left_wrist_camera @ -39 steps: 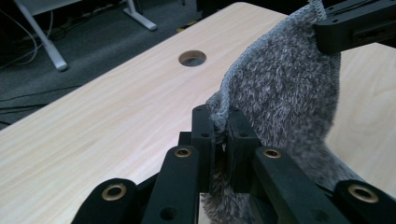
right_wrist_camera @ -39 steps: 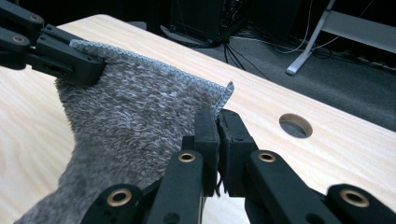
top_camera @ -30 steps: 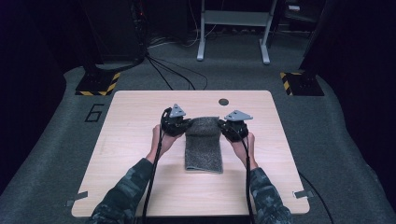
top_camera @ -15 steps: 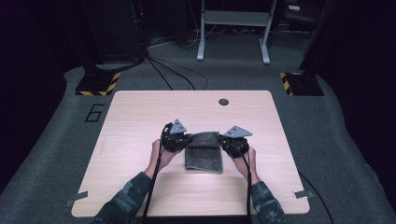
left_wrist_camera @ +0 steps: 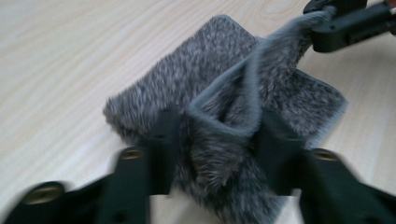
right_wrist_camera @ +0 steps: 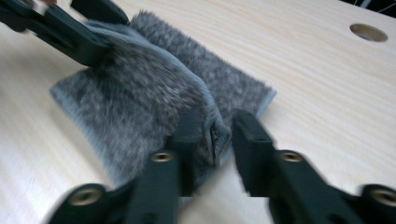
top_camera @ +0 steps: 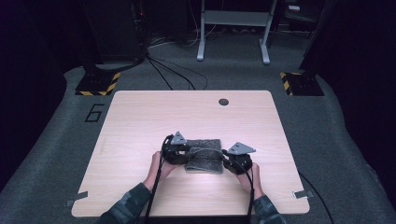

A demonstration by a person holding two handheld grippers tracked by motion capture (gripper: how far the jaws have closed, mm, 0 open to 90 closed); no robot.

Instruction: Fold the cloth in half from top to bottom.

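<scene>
A light wooden table with a round hole stood on grey carpet marked with a "6", while black cables, two yellow-black striped bases and a grey metal frame waited in the dark background.

A light wooden table with a round hole stands on grey carpet.
</scene>
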